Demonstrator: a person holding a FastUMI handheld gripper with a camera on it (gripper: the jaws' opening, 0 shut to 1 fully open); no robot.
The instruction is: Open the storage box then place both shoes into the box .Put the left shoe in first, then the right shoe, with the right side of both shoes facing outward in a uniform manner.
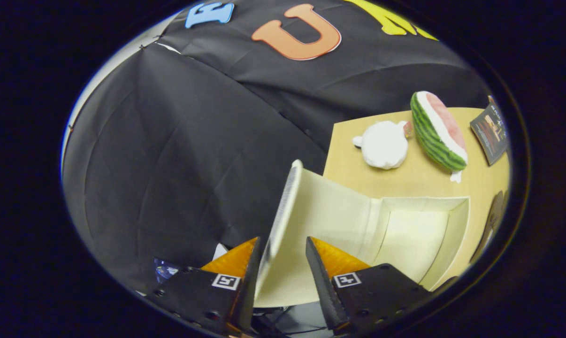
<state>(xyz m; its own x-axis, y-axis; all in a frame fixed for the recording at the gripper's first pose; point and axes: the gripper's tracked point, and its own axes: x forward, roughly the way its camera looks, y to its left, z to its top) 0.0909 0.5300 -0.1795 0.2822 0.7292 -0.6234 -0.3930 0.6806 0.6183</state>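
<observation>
The cream storage box lies on the wooden table with its inside showing and nothing in it. Its lid is swung up and stands nearly upright. The lid's thin free edge runs down between the fingers of my gripper. That edge lies close against the left finger. The right finger stands apart from it, in front of the lid's inner face. The gripper is open. A dark curved shape beside the box's right wall may be a shoe; too little of it shows to tell.
Beyond the box on the table lie a white plush toy, a watermelon-slice plush and a dark booklet. The booth's black cloth wall hangs behind and left of the table.
</observation>
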